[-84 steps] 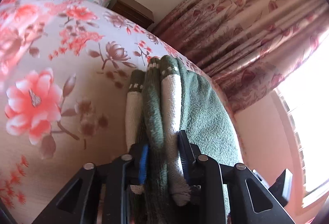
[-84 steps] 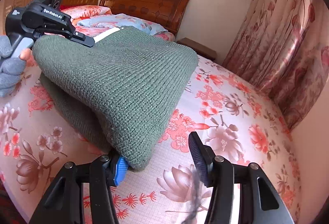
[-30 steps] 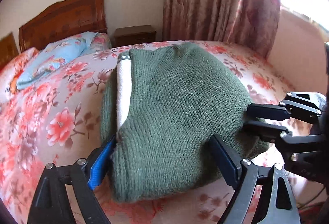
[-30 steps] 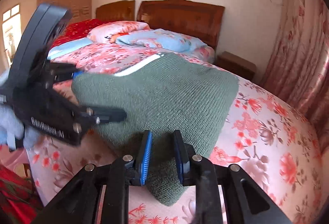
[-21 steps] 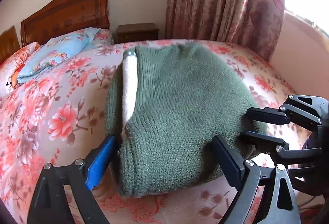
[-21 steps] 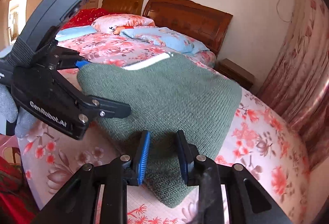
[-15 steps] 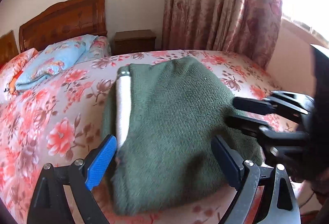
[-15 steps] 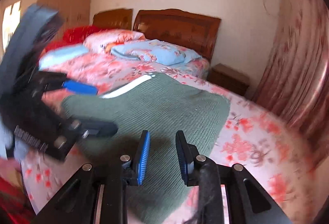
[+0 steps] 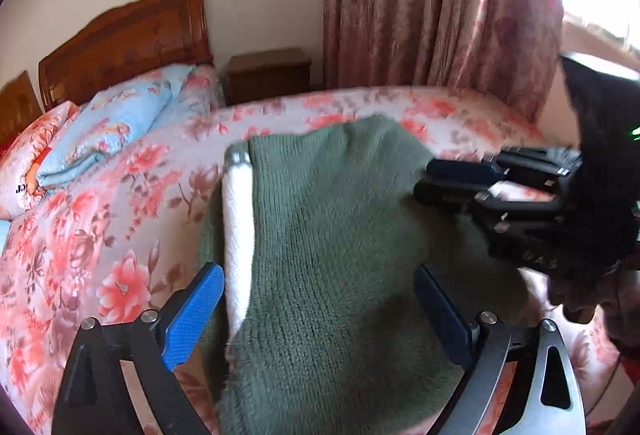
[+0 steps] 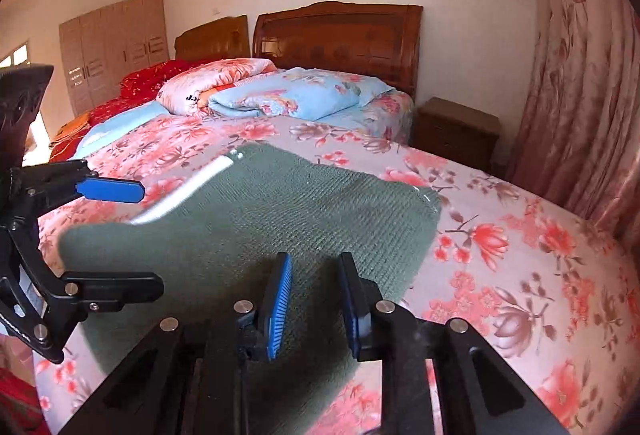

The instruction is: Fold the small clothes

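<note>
A folded green knit sweater with a white band along its left edge lies flat on the floral bedspread. It also shows in the right wrist view. My left gripper is wide open above the sweater's near end and holds nothing. My right gripper hovers above the sweater's near edge with its jaws a narrow gap apart and nothing between them. The right gripper shows in the left wrist view over the sweater's right side. The left gripper shows in the right wrist view.
Folded blue and pink quilts lie at the wooden headboard. A brown nightstand stands beside the bed. Floral curtains hang along the right. Bare bedspread stretches right of the sweater.
The left gripper let go of the sweater and opened wide. The right gripper closed to a narrow gap, then lifted off the sweater, which now lies flat.
</note>
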Demonstrator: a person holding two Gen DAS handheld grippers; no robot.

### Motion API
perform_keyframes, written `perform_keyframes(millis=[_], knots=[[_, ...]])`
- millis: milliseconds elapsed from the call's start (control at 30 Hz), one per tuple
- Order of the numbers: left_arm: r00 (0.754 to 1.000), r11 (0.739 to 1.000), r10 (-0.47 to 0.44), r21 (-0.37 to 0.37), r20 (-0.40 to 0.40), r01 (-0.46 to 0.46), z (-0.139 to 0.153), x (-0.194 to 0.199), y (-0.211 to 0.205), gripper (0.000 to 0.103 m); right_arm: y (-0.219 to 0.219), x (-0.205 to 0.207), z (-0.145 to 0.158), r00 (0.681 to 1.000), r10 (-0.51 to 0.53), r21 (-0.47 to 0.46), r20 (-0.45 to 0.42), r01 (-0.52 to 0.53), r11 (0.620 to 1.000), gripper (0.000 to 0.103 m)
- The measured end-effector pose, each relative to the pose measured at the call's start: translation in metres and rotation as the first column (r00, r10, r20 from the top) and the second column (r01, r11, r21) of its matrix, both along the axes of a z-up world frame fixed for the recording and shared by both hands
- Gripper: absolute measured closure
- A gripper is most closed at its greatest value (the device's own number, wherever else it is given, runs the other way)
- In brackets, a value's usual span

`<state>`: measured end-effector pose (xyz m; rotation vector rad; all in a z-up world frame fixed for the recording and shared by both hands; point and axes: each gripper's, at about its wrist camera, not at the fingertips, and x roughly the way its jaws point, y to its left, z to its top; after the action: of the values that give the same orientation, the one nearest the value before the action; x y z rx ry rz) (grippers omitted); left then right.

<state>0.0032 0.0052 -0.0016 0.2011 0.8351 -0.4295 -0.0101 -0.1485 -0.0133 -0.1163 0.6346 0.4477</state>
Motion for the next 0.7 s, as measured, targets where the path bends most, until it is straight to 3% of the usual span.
perform_keyframes(millis=[267, 367, 567, 667, 700], knots=[[0.999, 1.0, 0.022, -0.018, -0.037, -0.022, -0.014, 0.004, 0.004, 0.0, -0.007, 0.017, 0.014, 0.998, -0.054, -0.017, 0.012, 0.055, 0.998, 0.08], [0.999, 1.0, 0.024, -0.015, -0.038, -0.024, -0.016, 0.003, 0.003, 0.0, -0.009, 0.044, -0.006, 0.996, -0.058, -0.042, -0.072, 0.055, 0.998, 0.08], [0.999, 0.999, 0.029, -0.02, -0.044, -0.029, -0.016, 0.002, 0.005, 0.0, -0.012, 0.07, 0.001, 0.991, -0.089, 0.007, -0.096, 0.09, 0.996, 0.08], [0.998, 0.999, 0.032, -0.019, -0.046, -0.033, -0.016, 0.002, 0.004, 0.0, -0.009, 0.09, -0.015, 0.982, -0.087, -0.046, -0.167, 0.08, 0.996, 0.08], [0.998, 0.999, 0.032, -0.018, -0.048, -0.033, -0.016, 0.002, 0.004, 0.0, -0.012, 0.091, -0.015, 0.982, -0.09, -0.025, -0.166, 0.087, 0.996, 0.08]])
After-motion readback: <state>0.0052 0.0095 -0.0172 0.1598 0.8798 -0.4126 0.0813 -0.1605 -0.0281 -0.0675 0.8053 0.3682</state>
